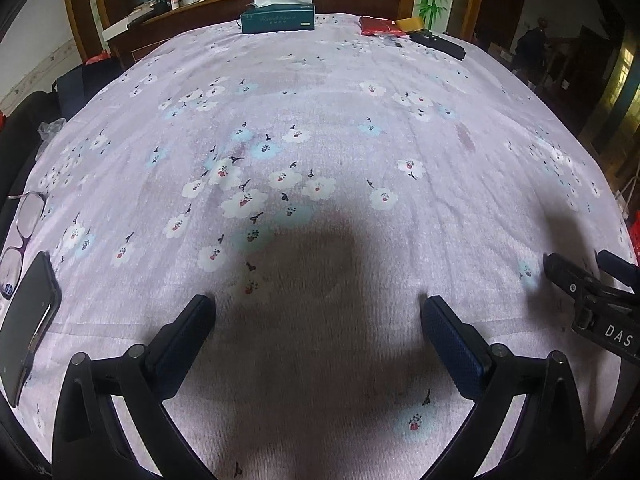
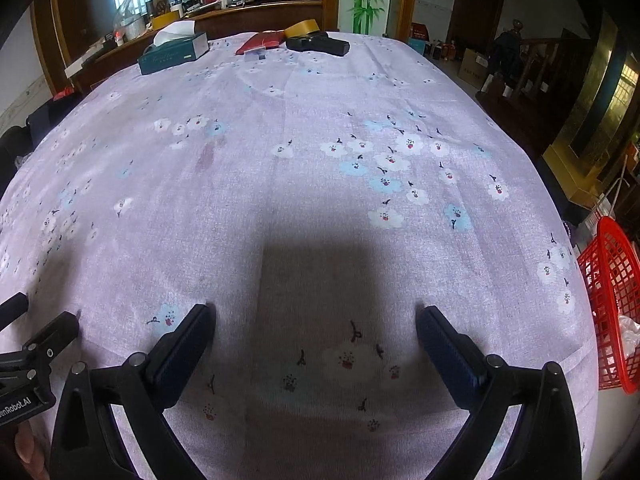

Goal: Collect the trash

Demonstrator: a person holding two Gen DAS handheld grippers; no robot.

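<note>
My left gripper [image 1: 318,306] is open and empty, low over a table covered by a lilac flowered cloth [image 1: 320,100]. My right gripper [image 2: 314,316] is open and empty over the same cloth [image 2: 304,120]; it also shows at the right edge of the left wrist view [image 1: 580,276]. A red mesh basket [image 2: 614,304] stands beside the table's right edge with crumpled clear plastic [image 2: 630,332] inside. No loose trash shows on the cloth near either gripper.
At the far end lie a green tissue box [image 1: 278,20], a red packet [image 1: 378,26], a tape roll [image 2: 302,28] and a black device [image 2: 320,45]. A phone [image 1: 26,320] and glasses [image 1: 22,226] lie at the left edge.
</note>
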